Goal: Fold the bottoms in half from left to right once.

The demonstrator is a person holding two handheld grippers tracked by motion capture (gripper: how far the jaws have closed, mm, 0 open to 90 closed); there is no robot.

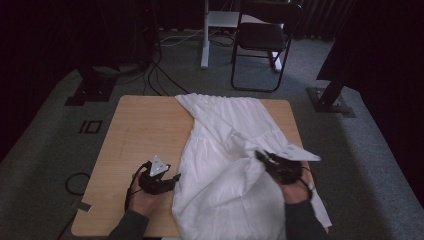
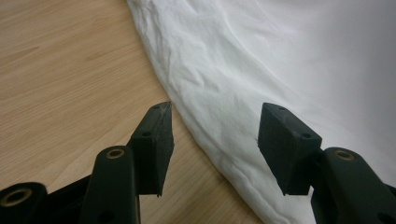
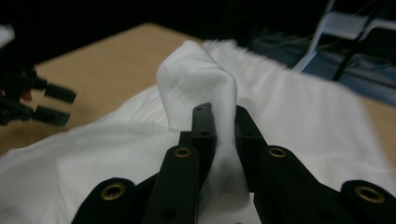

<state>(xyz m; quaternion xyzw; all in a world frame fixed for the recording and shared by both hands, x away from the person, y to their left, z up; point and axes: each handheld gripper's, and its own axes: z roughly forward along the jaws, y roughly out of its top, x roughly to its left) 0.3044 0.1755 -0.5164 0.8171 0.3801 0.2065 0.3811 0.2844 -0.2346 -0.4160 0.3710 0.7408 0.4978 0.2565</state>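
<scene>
While the high view shows my right hand-held gripper pinching the white garment spread across the wooden counter, the left gripper view has my left hand-held gripper wide open astride its hem, so I'd clamp squarely; carpet, chair behind.

Three cameras, one table

My high view looks forward and down over the wooden table; both gripper views sit close and low, sharing the white garment with it, the right one facing the left gripper.
</scene>
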